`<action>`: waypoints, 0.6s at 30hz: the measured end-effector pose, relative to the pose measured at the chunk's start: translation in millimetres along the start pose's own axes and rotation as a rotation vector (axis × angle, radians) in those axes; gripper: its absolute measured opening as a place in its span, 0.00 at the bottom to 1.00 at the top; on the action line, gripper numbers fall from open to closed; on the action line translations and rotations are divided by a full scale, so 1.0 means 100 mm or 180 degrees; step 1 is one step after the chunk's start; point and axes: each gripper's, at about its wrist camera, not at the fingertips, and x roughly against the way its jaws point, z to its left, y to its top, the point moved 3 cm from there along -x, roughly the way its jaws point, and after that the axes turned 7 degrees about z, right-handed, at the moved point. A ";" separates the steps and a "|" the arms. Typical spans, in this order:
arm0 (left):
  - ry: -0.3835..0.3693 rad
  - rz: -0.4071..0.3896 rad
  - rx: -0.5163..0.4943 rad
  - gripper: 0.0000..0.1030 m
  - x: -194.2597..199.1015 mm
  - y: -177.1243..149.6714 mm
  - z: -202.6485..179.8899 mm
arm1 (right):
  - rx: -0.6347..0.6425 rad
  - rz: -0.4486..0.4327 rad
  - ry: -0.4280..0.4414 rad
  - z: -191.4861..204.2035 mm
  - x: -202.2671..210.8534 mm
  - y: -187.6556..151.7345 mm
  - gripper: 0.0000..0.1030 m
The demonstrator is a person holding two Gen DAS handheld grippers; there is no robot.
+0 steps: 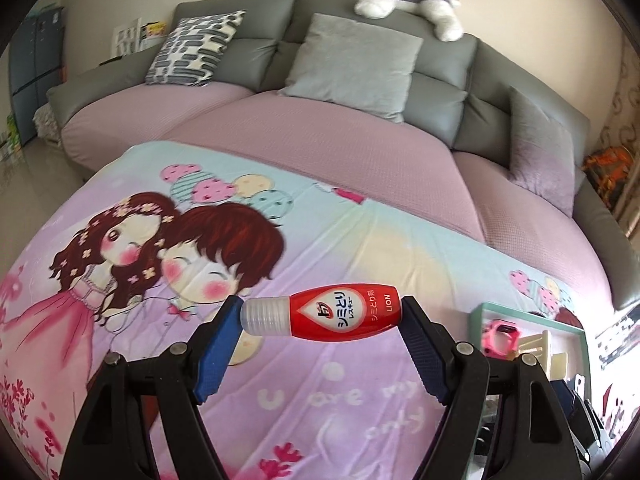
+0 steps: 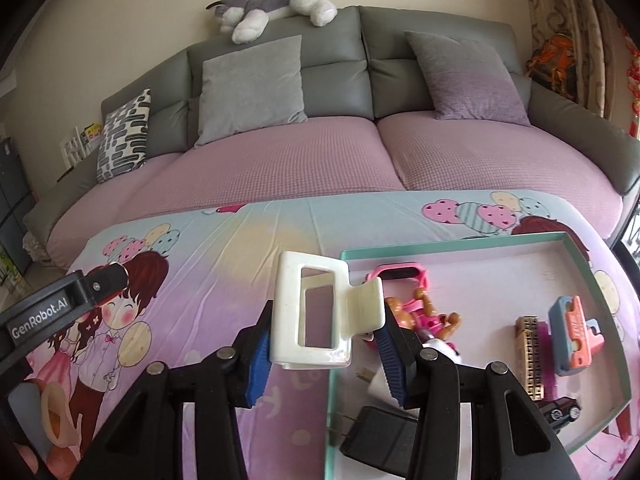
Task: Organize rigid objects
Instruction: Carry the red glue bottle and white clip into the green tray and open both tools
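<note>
Left gripper (image 1: 322, 312) clamps a red bottle (image 1: 344, 311) with clear ribbed cap, lying crosswise, lower centre of frame. Right gripper (image 2: 326, 326) grips a white rectangular hair clip (image 2: 316, 312), centre frame, beside the teal tray (image 2: 452, 245).

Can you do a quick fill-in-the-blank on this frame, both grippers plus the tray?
1. The left gripper holds a small ____ bottle with a translucent cap.
2. The right gripper holds a white hair ____.
3. The teal-rimmed tray lies to the ____ of the right gripper in the right wrist view.
4. A grey and white plush ____ lies on top of the sofa back.

Missing words: red; clip; right; dog
</note>
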 end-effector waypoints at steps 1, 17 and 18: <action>-0.0024 0.0001 -0.0032 0.77 0.01 -0.01 -0.06 | -0.0021 -0.0012 -0.0008 -0.05 0.03 0.01 0.48; -0.0547 0.0045 -0.0766 0.77 0.07 -0.22 -1.21 | -0.0561 0.0056 -0.0675 -1.31 0.31 -0.03 0.48; -0.0593 0.0058 -0.0851 0.77 0.06 -0.25 -1.32 | -0.0570 0.0075 -0.0677 -1.35 0.30 -0.04 0.48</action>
